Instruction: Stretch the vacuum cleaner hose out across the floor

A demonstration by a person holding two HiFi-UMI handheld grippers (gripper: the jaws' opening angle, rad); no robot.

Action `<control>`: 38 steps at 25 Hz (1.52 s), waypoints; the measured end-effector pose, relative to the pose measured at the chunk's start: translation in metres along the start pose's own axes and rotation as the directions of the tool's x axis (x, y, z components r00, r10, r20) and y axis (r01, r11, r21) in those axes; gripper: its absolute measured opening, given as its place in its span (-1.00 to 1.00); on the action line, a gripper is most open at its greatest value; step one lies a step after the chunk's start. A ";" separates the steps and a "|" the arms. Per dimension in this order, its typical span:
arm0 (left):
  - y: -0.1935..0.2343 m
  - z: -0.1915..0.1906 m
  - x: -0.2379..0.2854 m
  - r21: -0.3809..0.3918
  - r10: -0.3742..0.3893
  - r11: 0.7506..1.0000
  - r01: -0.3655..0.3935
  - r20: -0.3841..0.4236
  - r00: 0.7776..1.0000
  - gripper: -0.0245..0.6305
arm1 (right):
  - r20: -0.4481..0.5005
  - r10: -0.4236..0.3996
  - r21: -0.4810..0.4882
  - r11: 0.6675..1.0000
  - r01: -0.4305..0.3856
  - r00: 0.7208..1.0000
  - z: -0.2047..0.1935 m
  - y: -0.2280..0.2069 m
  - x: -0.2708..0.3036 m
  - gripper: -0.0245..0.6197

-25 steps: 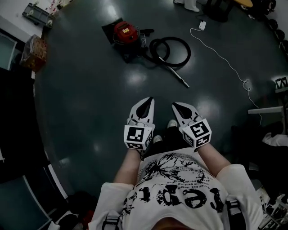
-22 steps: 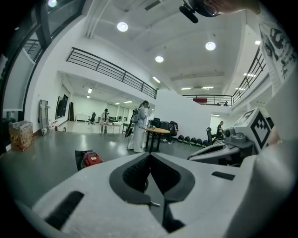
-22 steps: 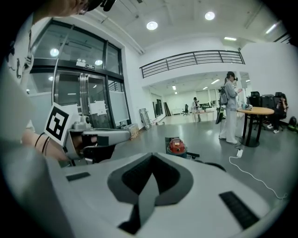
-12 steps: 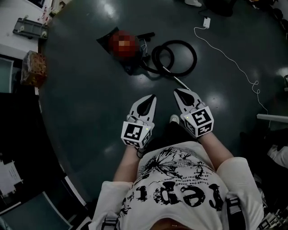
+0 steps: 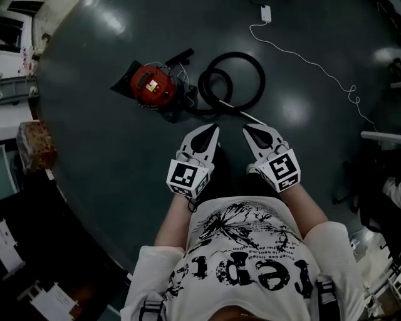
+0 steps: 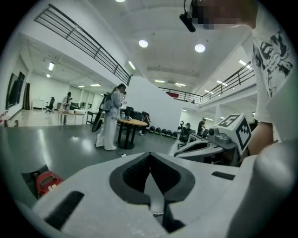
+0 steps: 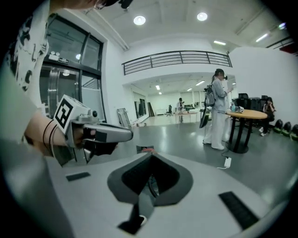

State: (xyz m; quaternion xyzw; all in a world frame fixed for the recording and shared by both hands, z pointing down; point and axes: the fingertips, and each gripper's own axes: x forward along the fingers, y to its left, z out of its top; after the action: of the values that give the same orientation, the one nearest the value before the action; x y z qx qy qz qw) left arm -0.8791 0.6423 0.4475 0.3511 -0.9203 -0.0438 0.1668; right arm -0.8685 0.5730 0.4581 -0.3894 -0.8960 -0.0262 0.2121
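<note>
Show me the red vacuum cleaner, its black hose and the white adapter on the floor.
red vacuum cleaner (image 5: 150, 86), head view, red top
black hose (image 5: 262, 79), head view, loop's right side
white adapter (image 5: 266, 12), head view, its middle

Dim head view, glare spots on glossy floor (image 5: 94, 157), brightly lit gripper views, fisheye-warped edges

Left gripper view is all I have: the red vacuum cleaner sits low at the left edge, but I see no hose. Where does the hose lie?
Observer: In the head view the hose lies coiled in loops on the floor, just right of the red vacuum cleaner, not stretched out.
Operator: Is the right gripper holding anything?
Observer: No. The right gripper view shows the right gripper shut and empty; it is held beside the left gripper, on the near side of the coil.
</note>
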 end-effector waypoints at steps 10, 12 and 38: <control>0.102 -0.073 0.107 -0.023 -0.185 0.983 0.184 -0.164 0.969 -0.91 | -0.120 -0.150 0.123 0.979 0.165 0.981 -0.082 -0.076 0.099 -0.95; 0.111 -0.112 0.129 -0.013 -0.188 0.982 0.189 -0.185 0.965 -0.91 | -0.152 -0.160 0.126 0.976 0.180 0.975 -0.126 -0.096 0.112 -0.95; 0.192 -0.635 0.360 0.107 -0.202 0.964 0.242 -0.297 0.933 -0.91 | -0.565 0.024 -0.126 0.985 -0.116 0.824 -0.768 -0.241 0.343 -0.52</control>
State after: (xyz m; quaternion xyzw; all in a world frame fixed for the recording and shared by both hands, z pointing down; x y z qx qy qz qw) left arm -1.0371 0.5717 1.1825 0.4666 -0.8421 0.0540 0.2652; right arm -0.9707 0.4778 1.3219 -0.4124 -0.7741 -0.2013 0.4360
